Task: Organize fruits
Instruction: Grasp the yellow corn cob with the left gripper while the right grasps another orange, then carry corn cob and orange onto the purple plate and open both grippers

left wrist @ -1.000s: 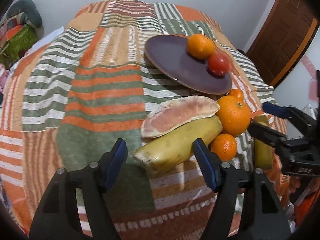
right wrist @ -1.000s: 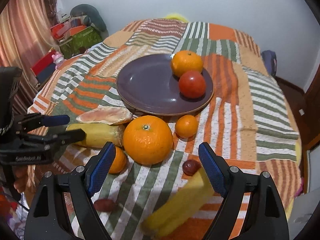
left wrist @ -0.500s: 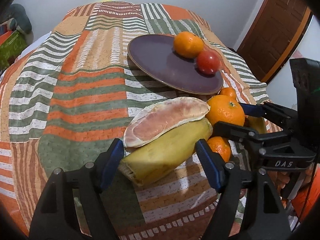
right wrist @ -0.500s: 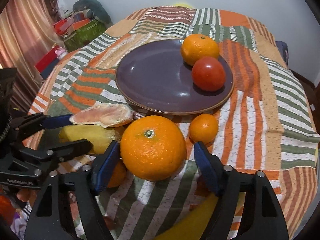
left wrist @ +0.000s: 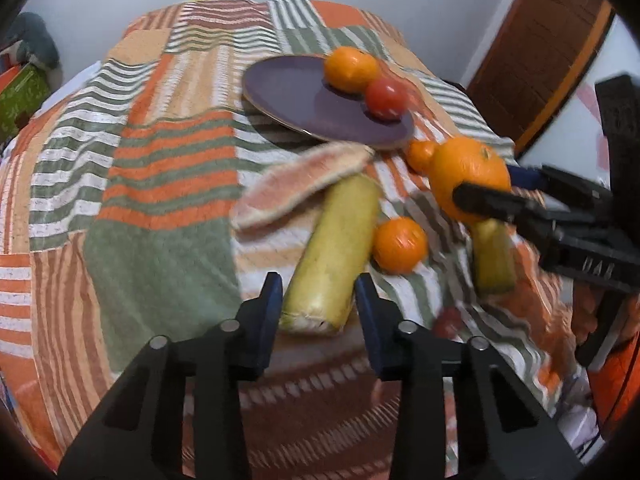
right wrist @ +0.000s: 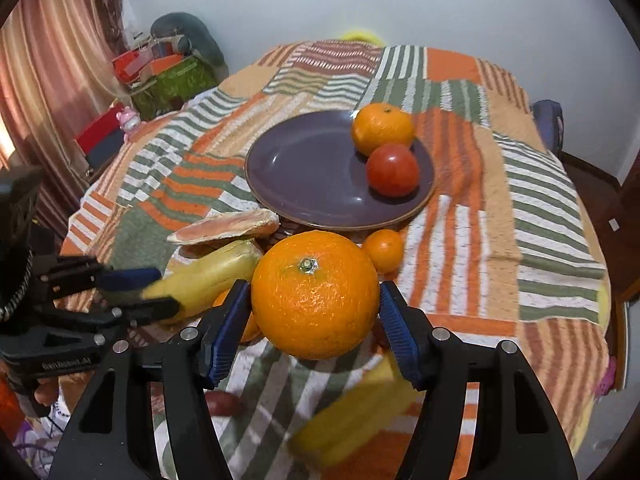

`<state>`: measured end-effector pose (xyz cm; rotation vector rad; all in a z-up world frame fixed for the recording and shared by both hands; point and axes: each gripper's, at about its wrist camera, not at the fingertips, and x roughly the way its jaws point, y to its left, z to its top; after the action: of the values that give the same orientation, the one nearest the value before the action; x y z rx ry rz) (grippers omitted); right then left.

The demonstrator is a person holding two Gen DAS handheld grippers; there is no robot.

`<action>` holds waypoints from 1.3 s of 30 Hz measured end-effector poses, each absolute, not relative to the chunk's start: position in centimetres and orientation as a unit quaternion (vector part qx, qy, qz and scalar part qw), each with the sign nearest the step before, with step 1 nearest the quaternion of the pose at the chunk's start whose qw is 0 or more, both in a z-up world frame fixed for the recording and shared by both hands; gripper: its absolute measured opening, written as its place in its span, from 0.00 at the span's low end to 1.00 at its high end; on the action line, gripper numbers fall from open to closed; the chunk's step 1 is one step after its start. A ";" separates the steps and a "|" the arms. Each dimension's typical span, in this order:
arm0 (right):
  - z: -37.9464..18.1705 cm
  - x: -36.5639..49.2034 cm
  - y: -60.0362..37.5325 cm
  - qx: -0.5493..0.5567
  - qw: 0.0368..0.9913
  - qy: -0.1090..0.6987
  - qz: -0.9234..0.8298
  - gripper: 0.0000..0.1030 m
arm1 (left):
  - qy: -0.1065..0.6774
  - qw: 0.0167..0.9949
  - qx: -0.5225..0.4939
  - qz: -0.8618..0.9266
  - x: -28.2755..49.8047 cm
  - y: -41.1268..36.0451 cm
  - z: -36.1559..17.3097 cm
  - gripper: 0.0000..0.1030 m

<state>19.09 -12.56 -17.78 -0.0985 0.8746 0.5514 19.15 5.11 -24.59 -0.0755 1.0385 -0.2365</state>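
My right gripper (right wrist: 314, 316) is shut on a large orange (right wrist: 315, 294) and holds it above the cloth; it shows at the right of the left wrist view (left wrist: 470, 184). My left gripper (left wrist: 318, 300) is shut on the near end of a yellow banana-like fruit (left wrist: 334, 254), also seen in the right wrist view (right wrist: 208, 274). A pink grapefruit slice (left wrist: 304, 182) rests on that fruit's far end. A purple plate (right wrist: 316, 172) holds an orange (right wrist: 382, 128) and a red tomato (right wrist: 393, 170).
Small tangerines (left wrist: 400, 244) (right wrist: 383, 250) lie on the striped cloth. A second yellow fruit (right wrist: 356, 412) and a small dark red fruit (right wrist: 222, 402) lie near the front edge. Boxes and a curtain (right wrist: 52, 60) stand at the left, a wooden door (left wrist: 536, 52) at the right.
My right gripper closed on the large orange and lifted it. My left gripper moved in and closed on the yellow fruit's near end, which swung toward me.
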 end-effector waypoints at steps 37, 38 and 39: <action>-16.6 19.1 -15.7 -0.027 0.880 0.407 0.245 0.60 | 0.470 0.874 -0.005 -0.124 21.7 2.9 -21.7 0.37; -16.4 19.2 -15.6 -0.027 0.881 0.404 0.245 0.60 | 0.464 0.877 -0.008 -0.122 21.6 3.2 -21.1 0.37; -16.3 19.3 -15.5 -0.027 0.882 0.402 0.245 0.60 | 0.456 0.882 -0.011 -0.119 21.5 3.5 -20.4 0.37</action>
<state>19.25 -15.49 -16.25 -0.0565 0.8376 0.5095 21.48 3.49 -20.40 -0.0234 0.9491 -0.2485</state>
